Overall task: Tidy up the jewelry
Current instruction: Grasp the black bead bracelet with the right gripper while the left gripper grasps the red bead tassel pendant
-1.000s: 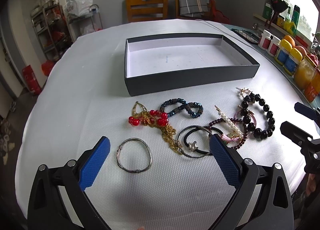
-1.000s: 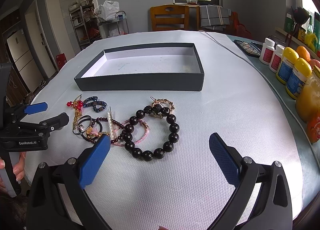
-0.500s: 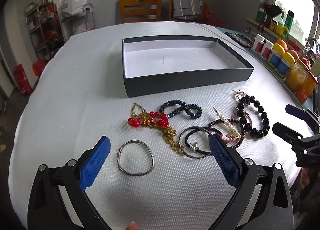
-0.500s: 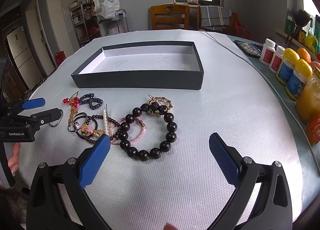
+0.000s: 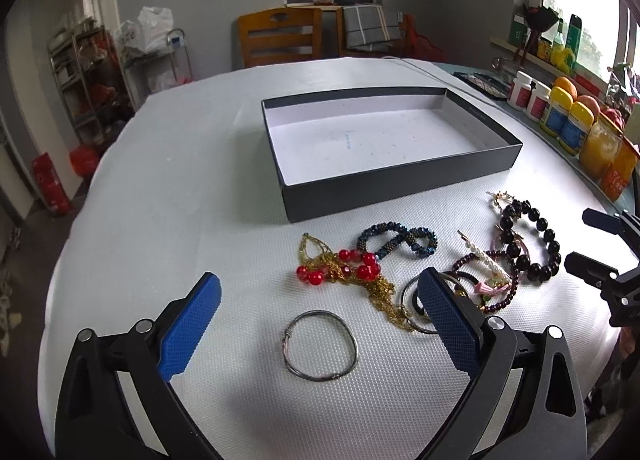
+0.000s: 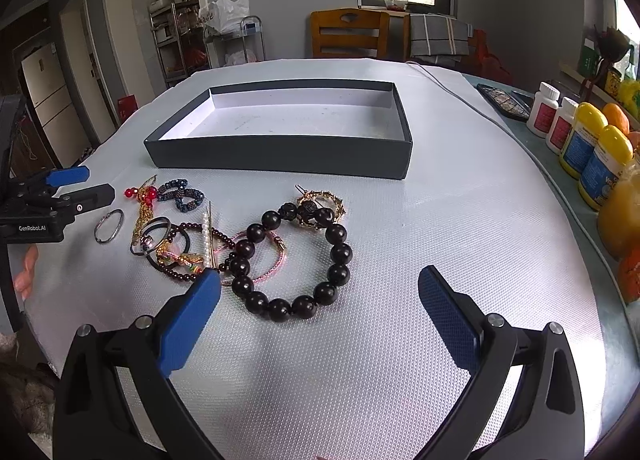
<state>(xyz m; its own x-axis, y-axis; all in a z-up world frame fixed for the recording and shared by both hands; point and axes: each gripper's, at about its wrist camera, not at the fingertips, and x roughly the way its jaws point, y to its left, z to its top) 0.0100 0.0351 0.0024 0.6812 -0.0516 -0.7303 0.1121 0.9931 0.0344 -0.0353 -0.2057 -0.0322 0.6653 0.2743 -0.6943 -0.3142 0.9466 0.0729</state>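
Observation:
A dark box (image 5: 400, 188) with a white inside stands empty on the white table; it also shows in the right wrist view (image 6: 280, 154). Before it lies a heap of jewelry: a silver bangle (image 5: 320, 345), a red-bead gold chain (image 5: 344, 272), a blue beaded bracelet (image 5: 396, 240) and a black bead bracelet (image 6: 296, 264). My left gripper (image 5: 320, 324) is open and empty above the silver bangle. My right gripper (image 6: 320, 308) is open and empty just in front of the black bead bracelet.
Bottles and jars (image 6: 588, 152) line the table's right edge. A cable (image 6: 460, 96) runs along the right of the box. Wooden chairs (image 5: 280, 36) stand behind the table. Each gripper shows in the other's view, the left one (image 6: 68, 192) and the right one (image 5: 600, 248).
Both grippers have moved forward and lower toward the jewelry. The silver bangle now lies between the left fingers. Both stay open.

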